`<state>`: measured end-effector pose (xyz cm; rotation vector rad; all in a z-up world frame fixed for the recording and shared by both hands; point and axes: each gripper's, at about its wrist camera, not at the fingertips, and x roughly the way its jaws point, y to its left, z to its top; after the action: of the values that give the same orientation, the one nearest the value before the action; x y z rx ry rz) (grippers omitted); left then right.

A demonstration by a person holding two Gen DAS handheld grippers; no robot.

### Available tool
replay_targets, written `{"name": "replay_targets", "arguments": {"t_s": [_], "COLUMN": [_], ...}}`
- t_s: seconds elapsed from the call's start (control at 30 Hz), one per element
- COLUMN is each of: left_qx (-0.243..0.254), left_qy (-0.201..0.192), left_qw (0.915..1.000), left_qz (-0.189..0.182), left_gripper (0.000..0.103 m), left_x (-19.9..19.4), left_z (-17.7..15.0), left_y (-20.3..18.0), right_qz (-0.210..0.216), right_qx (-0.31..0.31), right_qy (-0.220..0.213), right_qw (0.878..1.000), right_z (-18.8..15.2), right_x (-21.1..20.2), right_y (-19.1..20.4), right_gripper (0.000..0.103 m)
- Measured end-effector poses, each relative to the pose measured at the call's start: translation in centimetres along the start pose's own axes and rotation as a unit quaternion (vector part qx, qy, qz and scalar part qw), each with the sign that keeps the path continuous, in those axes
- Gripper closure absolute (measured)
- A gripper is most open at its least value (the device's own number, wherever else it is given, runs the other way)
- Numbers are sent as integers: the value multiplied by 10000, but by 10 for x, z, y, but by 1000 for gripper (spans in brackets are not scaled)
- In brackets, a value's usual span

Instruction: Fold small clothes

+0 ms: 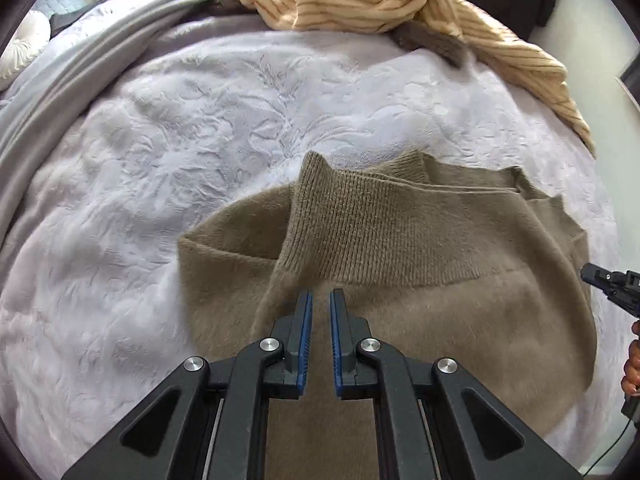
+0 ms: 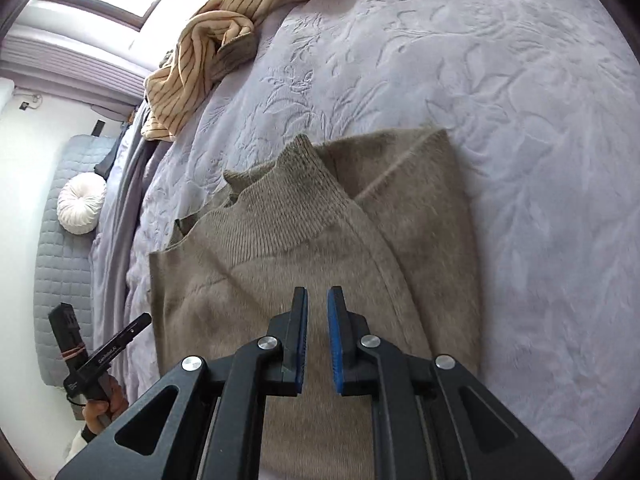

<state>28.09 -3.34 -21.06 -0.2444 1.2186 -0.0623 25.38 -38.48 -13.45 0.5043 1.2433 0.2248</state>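
sweater: the brown knit sweater (image 1: 420,280) is lying on the bed's pale embossed blanket (image 1: 180,140), right under both claws, ribbed collar pointing away from the cameras.

fold so far: looks like it's sitting partly folded. In the right wrist view one side panel is lying tucked under or over the body with a diagonal edge running down from the collar, and the whole thing is reading as a fairly neat rectangle. In the left wrist view a sleeve or side flap is poking out to the left of the collar, so that side isn't looking as tidy.

left claw: the left claw (image 1: 318,320) is hovering over the sweater body just below the collar, pads nearly together with only a thin gap, nothing between them, not pinching any fabric.

right claw: the right claw (image 2: 318,320) is doing the same over its side, a narrow slit between the blue pads, empty, knit showing straight through the gap.

still waiting: a cream striped garment (image 1: 400,4) is sitting in a crumpled heap at the far edge of the bed, with something grey (image 1: 432,42) tangled into it. Neither is looking folded at all.

my guess on progress: I'd say this sweater is getting close to done, maybe one more fold in half and a bit of smoothing left, and the pile beyond is all still to go. So early-to-middle overall.
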Motion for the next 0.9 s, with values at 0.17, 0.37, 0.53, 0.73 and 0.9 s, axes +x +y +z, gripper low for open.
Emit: {"name": "replay_targets", "arguments": {"t_s": [0.17,0.37,0.53,0.73,0.9], "left_qx": [-155,-132,-128,-144,-125], "left_qy": [120,82,118,158,116], "left_qw": [9998,9997,9997,9994,9994], "left_qz": [87,204,183,277,291], "left_gripper": [93,93,93,93,93], "left_x": [15,15,26,12,-12], "left_z": [-10,-7,-8,-12,-29], "left_y": [10,6,8,10,13], "right_qz": [-778,-528,-1283,-949,-585], "right_qx": [-508,-699,-1013,-344,-340], "right_qy": [-333,77,10,-136,-285], "right_qw": [9951,9961,9865,9948,9973], "right_z": [26,48,48,47,16], "right_x": [2,31,40,24,-9], "right_y": [10,20,23,2,15], "right_gripper": [56,87,96,92,85]}}
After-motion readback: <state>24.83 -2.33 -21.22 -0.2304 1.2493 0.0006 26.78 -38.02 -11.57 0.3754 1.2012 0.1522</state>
